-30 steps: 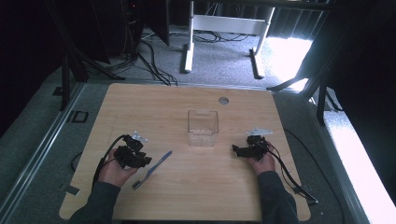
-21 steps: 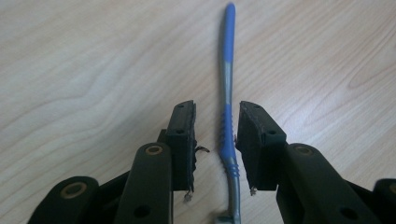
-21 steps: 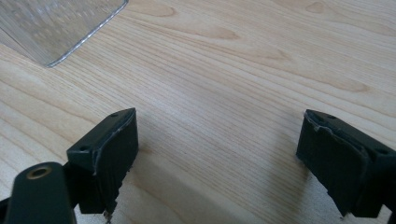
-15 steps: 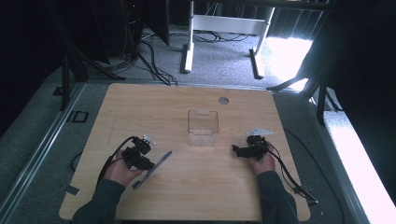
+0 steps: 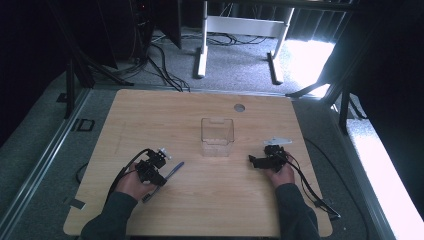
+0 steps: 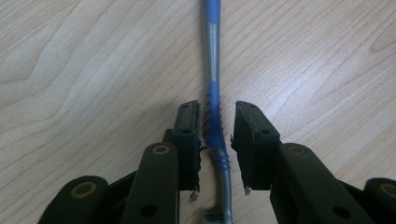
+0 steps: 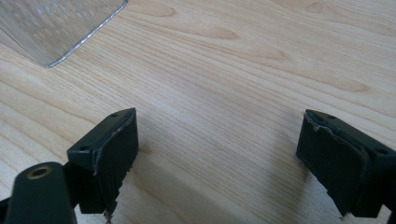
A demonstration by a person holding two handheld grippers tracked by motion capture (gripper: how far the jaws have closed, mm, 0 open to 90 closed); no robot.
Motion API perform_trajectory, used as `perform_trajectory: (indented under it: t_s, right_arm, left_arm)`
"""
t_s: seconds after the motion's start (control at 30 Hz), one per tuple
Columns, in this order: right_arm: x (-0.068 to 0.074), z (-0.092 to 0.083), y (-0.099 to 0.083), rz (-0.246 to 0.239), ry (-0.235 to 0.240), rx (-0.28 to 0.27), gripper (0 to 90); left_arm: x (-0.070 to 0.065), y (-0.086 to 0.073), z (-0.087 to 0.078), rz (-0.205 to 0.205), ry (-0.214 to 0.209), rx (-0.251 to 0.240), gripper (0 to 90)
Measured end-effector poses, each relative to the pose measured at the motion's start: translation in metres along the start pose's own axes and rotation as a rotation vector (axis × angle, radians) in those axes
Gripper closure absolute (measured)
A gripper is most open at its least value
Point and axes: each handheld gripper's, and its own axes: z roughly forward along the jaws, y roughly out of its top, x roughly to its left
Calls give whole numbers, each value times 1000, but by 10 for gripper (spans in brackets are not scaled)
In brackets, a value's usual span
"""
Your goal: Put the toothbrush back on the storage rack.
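Toothbrush [image 6: 214, 109], blue and grey, lies flat on the tabletop [image 5: 210, 200] in front of the person's left hand. Left tongs [image 6: 217, 126] straddle its ribbed blue grip section; the jaws have just been closing, the left jaw is at the handle, and a narrow gap remains at the right jaw. Right tongs [image 7: 217, 154] rest wide open over bare wood, near the clear plastic container [image 5: 217, 136] at centre.

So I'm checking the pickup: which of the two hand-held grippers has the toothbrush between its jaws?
The left hand-held gripper: its jaws have just been closing around the toothbrush handle. The right hand-held gripper stands wide open over bare table.
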Motion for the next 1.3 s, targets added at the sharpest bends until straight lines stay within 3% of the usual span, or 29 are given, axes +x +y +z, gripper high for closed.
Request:
perform_trajectory:
  t_s: [0.57, 1.0, 1.13, 1.3]
  right_arm:
    - [0, 0, 0, 1, 0, -1, 123]
    - [0, 0, 0, 1, 0, -1, 123]
    - [0, 0, 0, 2, 0, -1, 123]
    - [0, 0, 0, 2, 0, -3, 137]
  left_arm:
    - [2, 3, 11, -7, -20, 45, 754]
    - [1, 5, 11, 23, -6, 54, 809]
    - [1, 4, 9, 30, 8, 42, 812]
    - [-1, 3, -1, 47, 31, -7, 814]
